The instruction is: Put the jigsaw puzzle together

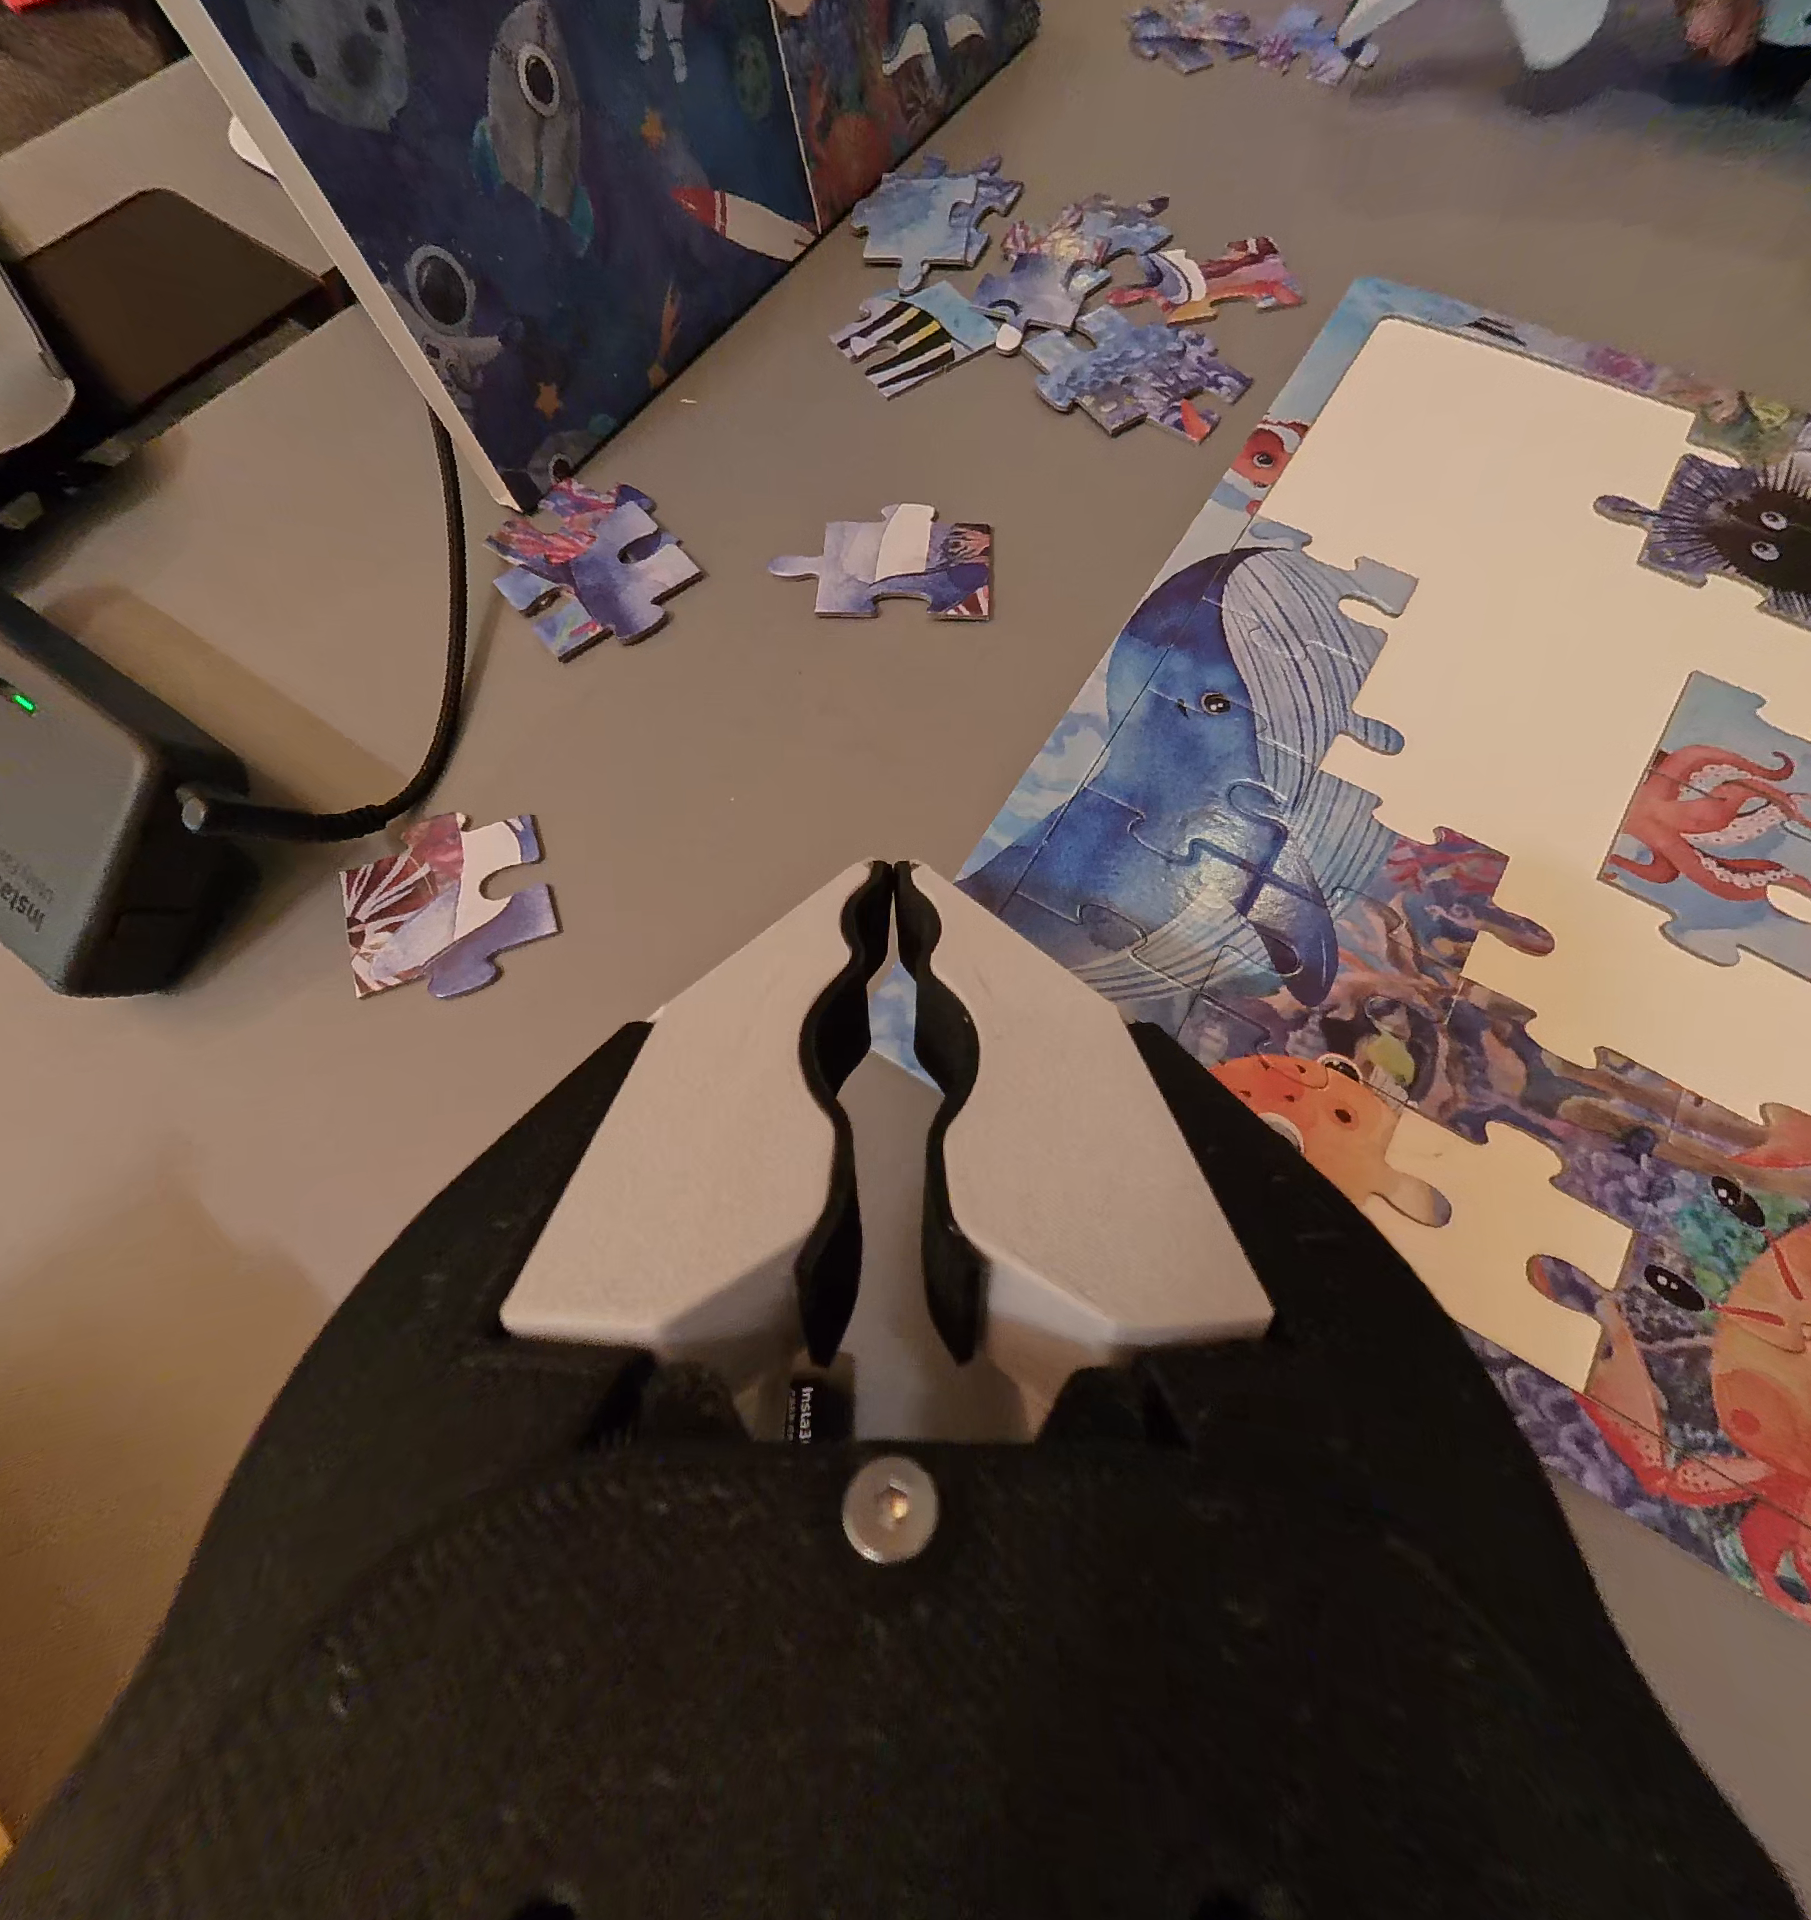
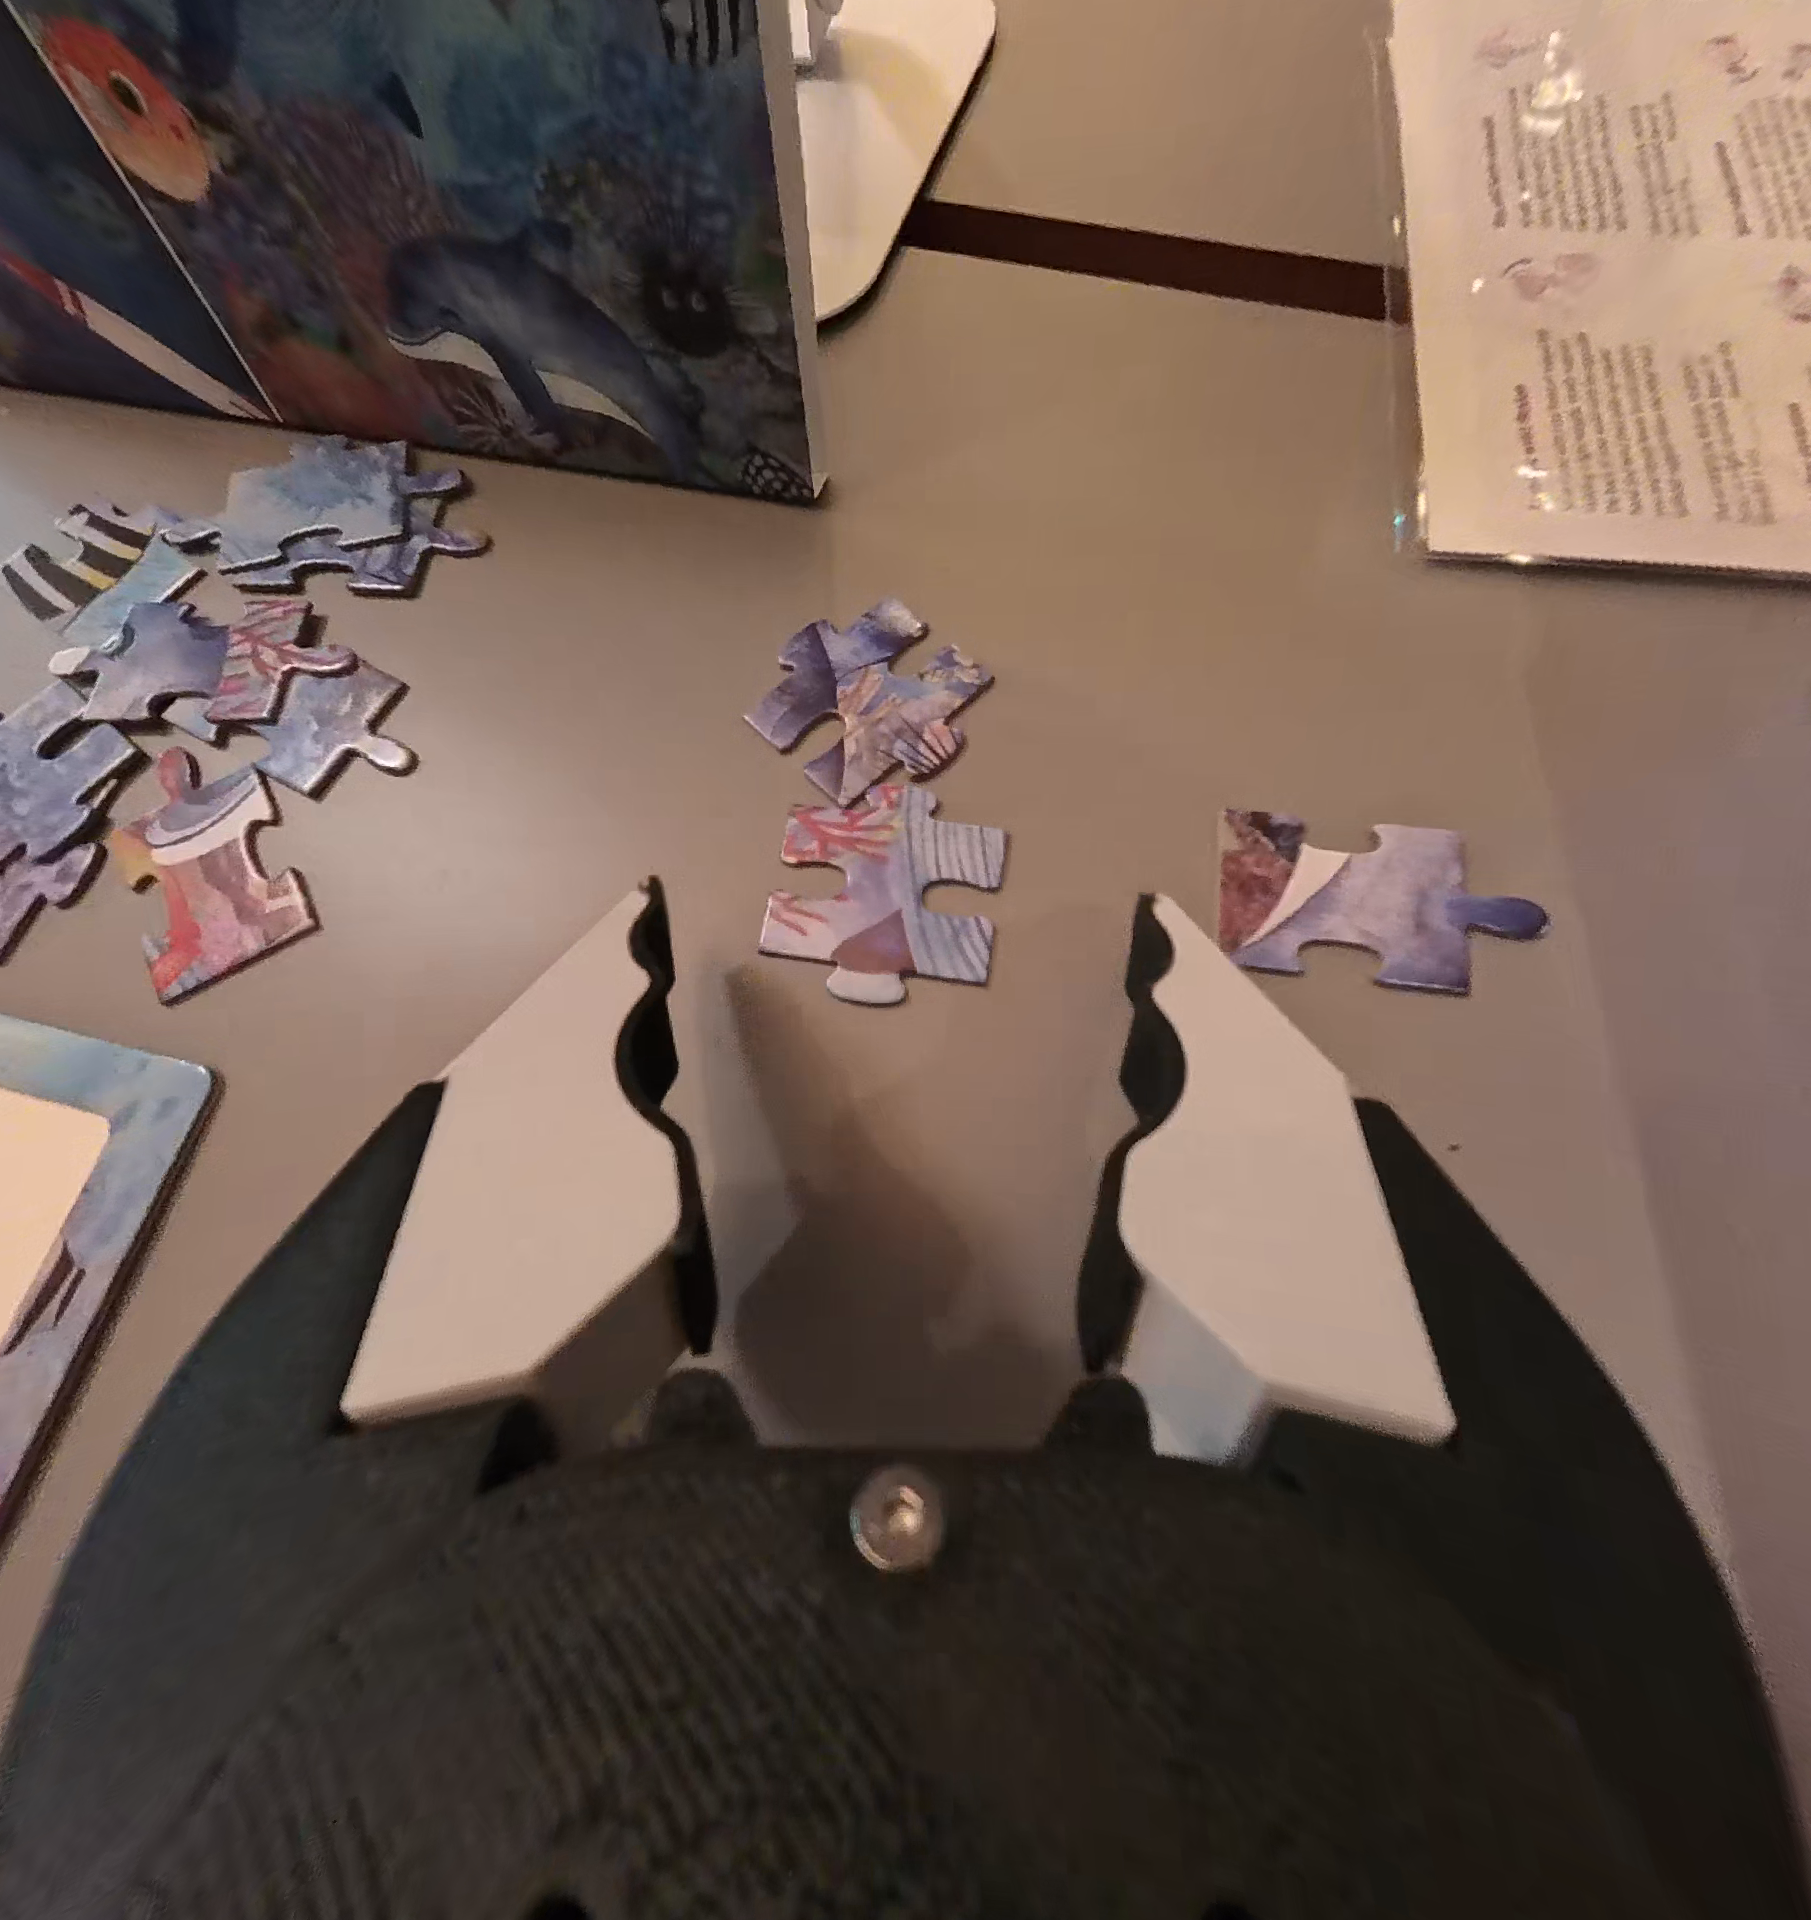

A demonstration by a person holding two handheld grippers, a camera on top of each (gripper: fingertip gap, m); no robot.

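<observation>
Left gripper (image 1: 893, 868): white wedge fingers with black wavy pads pressed together at the tips, nothing between them, held above the grey tabletop (image 1: 735, 727) just off the near-left edge of the partly assembled sea-creature jigsaw board (image 1: 1483, 623). The board's white centre was largely unfilled; a blue whale section (image 1: 1207, 769) lined its left side.

Right gripper (image 2: 896, 899): fingers spread wide and empty, aimed down at the table. Just beyond the tips lay a loose pink-coral and blue-striped cardboard piece (image 2: 885, 894); a purple-blue piece (image 2: 865, 701) sat just behind it, and a blue piece with a peeling white corner (image 2: 1374, 904) lay off the right finger.

A pile of loose pieces (image 2: 174, 717) lay to the left, near the upright illustrated puzzle box (image 2: 444, 229). A laminated printed sheet (image 2: 1649, 281) lay at far right. In the left wrist view a dark grey box-shaped device with a green light (image 1: 39, 800) and a black cable (image 1: 444, 644) stood at left.
</observation>
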